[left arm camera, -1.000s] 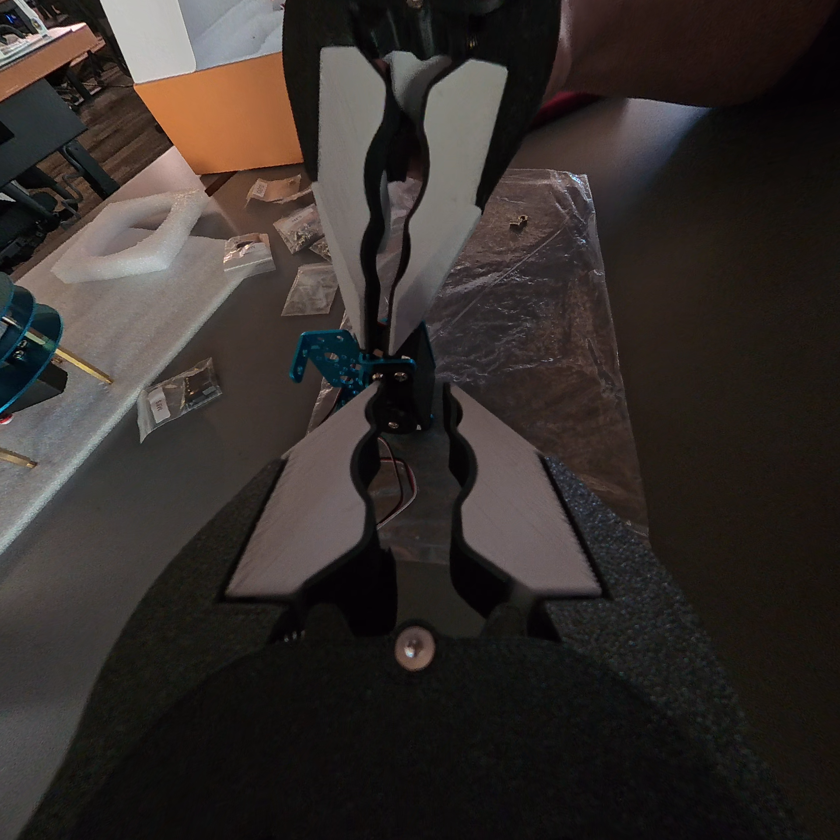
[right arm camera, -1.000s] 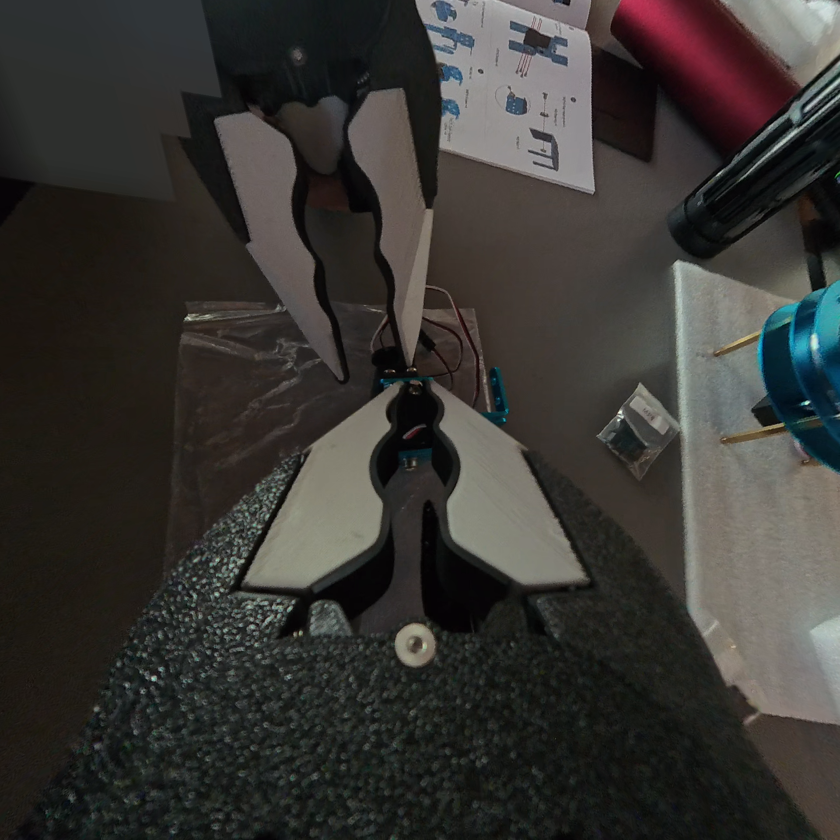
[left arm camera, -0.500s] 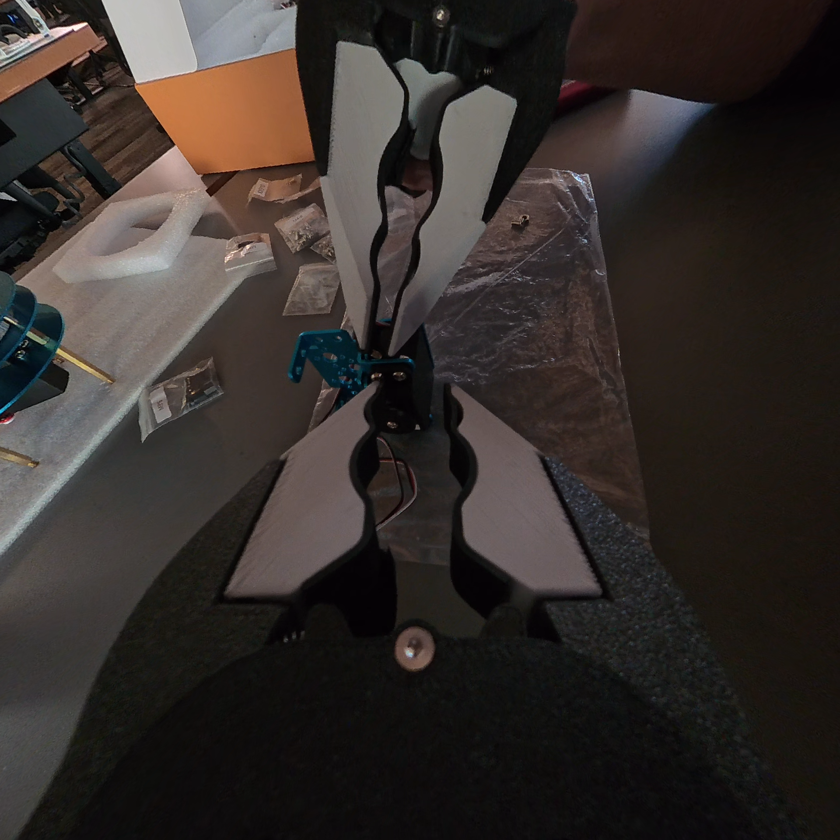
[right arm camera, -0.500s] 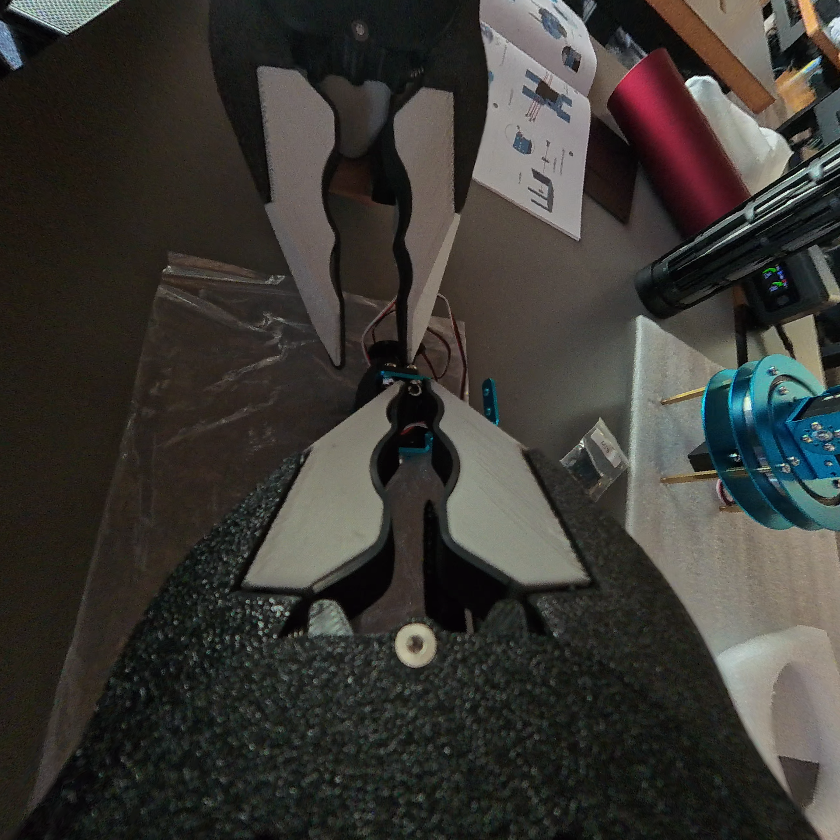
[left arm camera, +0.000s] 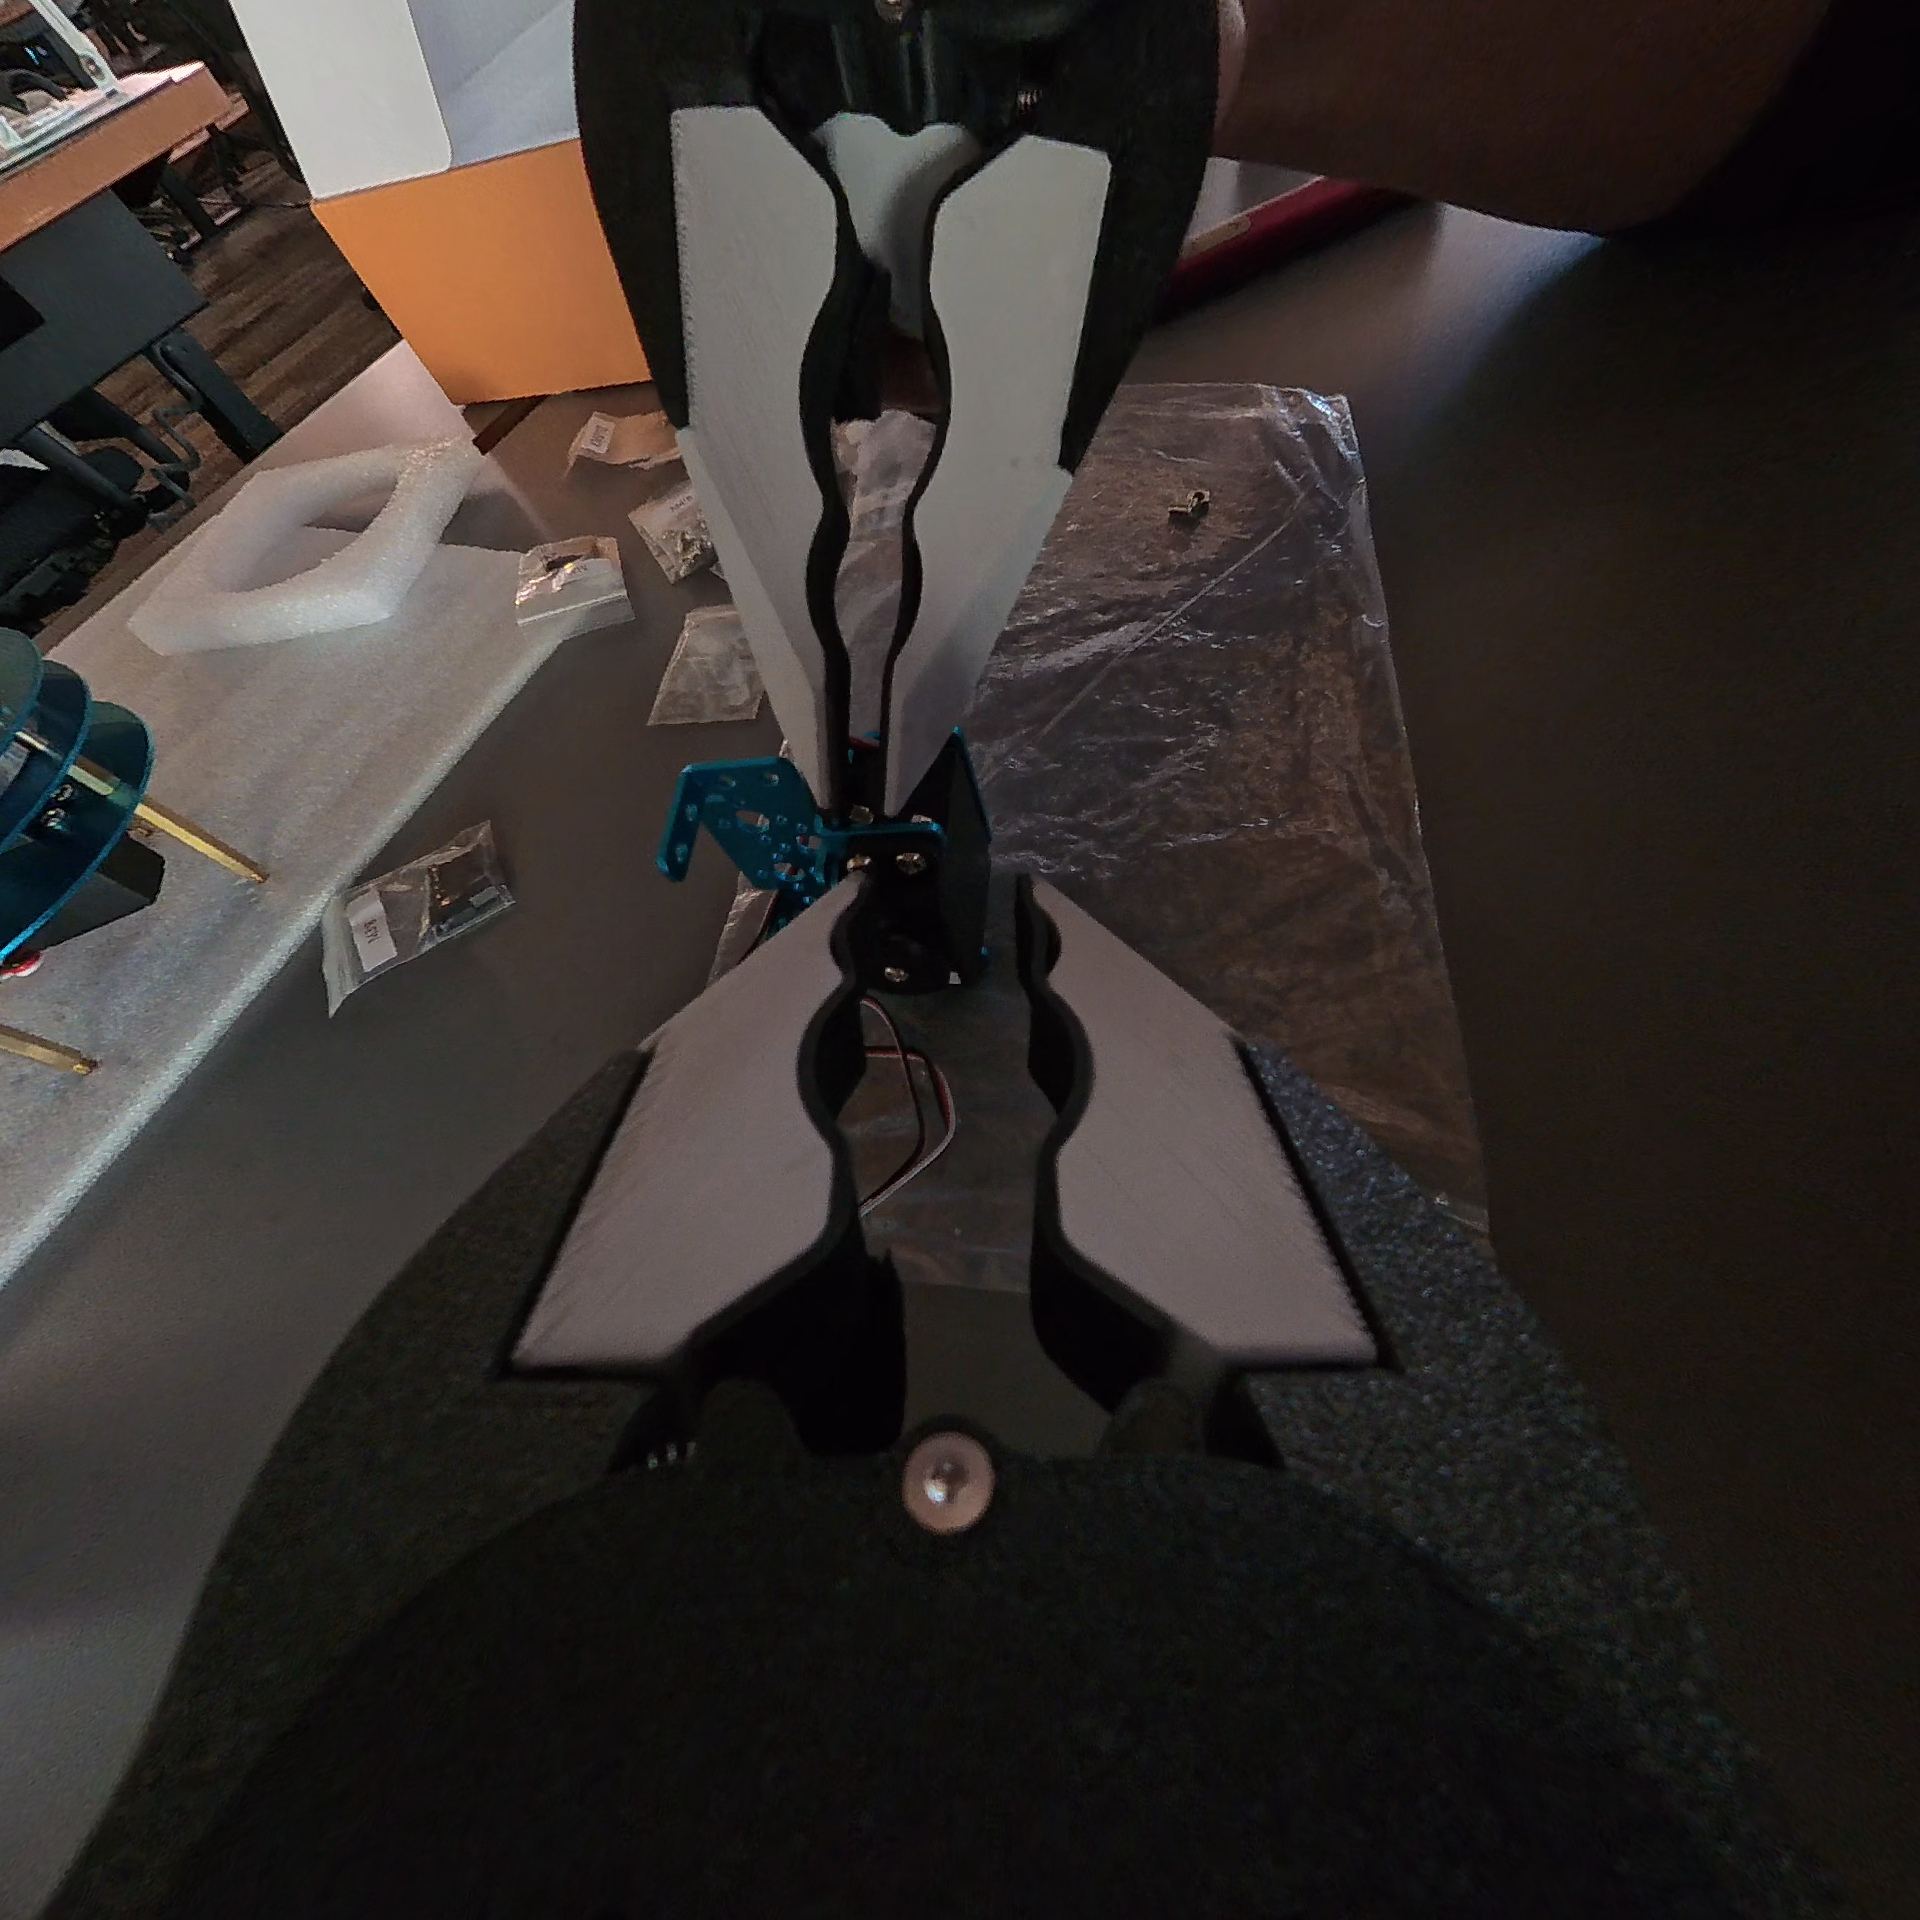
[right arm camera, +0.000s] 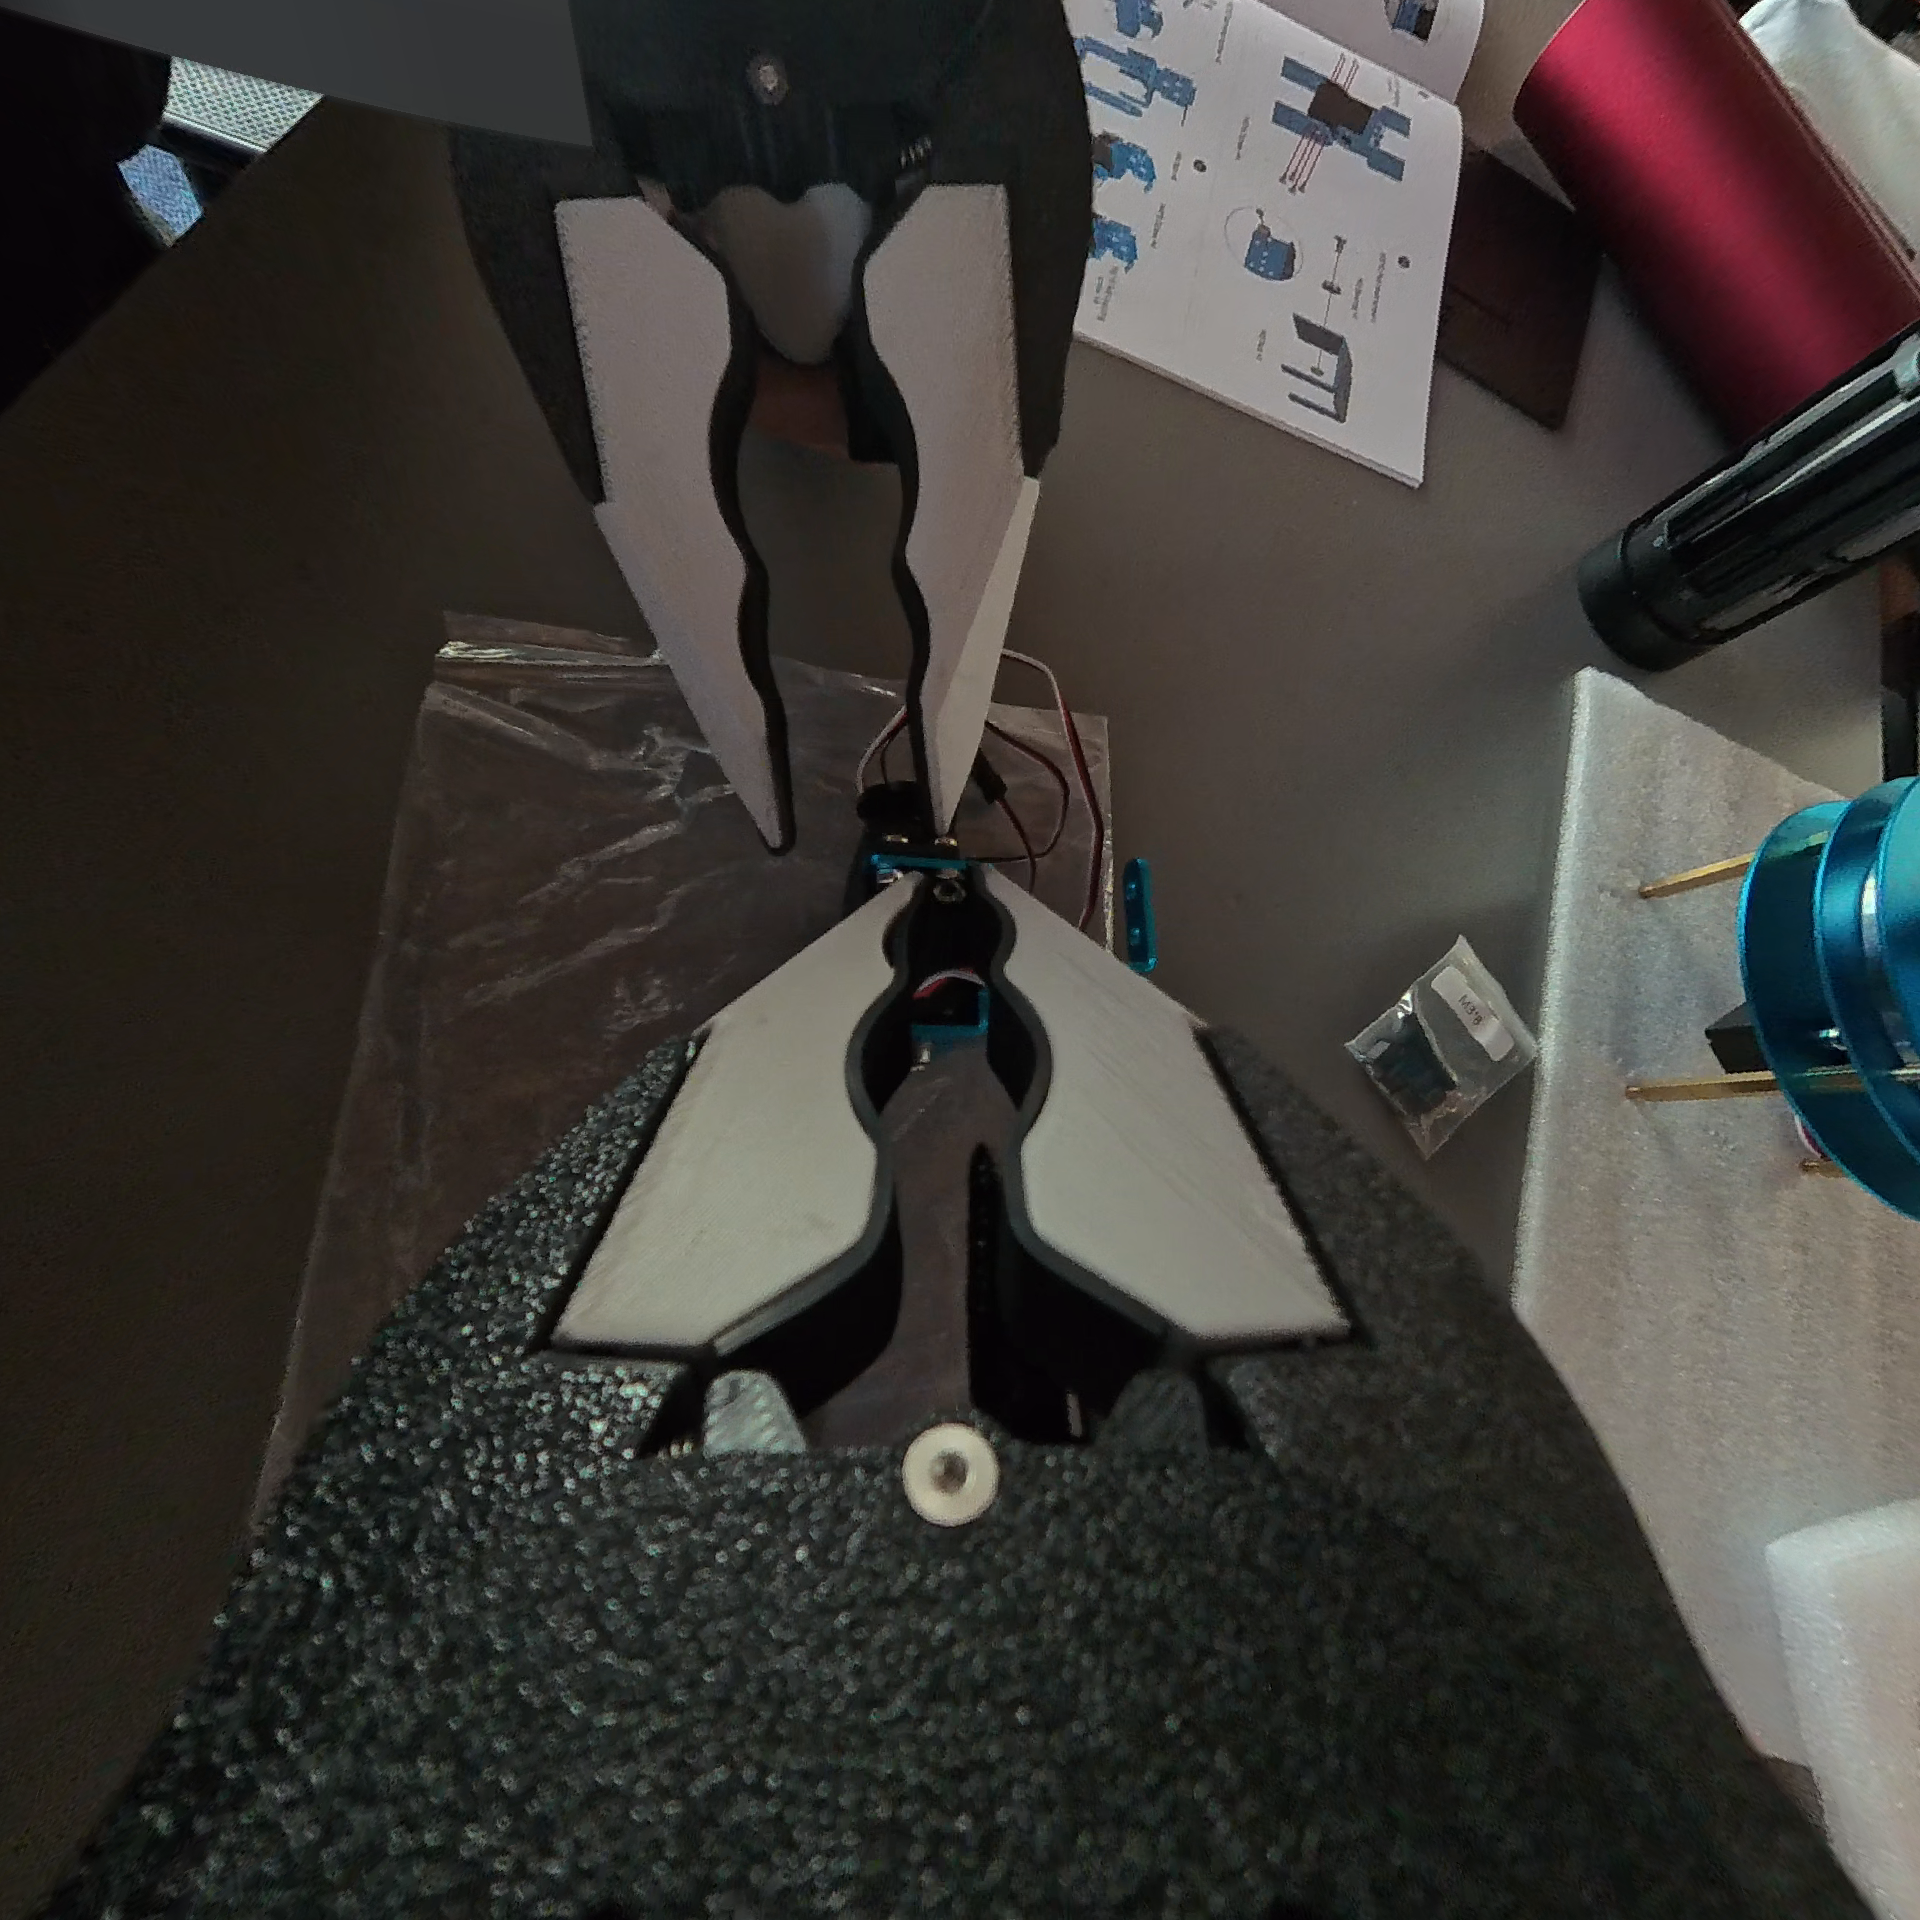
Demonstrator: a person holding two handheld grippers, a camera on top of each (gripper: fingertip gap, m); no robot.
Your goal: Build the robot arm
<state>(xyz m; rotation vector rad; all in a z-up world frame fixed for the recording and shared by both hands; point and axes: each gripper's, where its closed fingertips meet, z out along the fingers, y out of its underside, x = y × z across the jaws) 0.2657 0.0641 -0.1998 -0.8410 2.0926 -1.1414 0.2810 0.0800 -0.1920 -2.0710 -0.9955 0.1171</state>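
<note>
Left gripper (left arm camera: 930,894) and right gripper (right arm camera: 951,883) point tip to tip from opposite sides. Left jaws parted, tips apart; right jaws drawn nearly together at the tips. A bare forearm (left arm camera: 1558,104) shows behind the right gripper.

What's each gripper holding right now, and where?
Right gripper pinches the top edge of the blue bracket. Left gripper straddles the black servo; grip unclear.

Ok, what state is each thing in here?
Left gripper: jaws open, straddling the servo.
Right gripper: jaws shut on the servo.
Servo: blue bracket attached, wires loose.
Instruction booklet: open.
Clear plastic bag: flattened under the servo.
</note>
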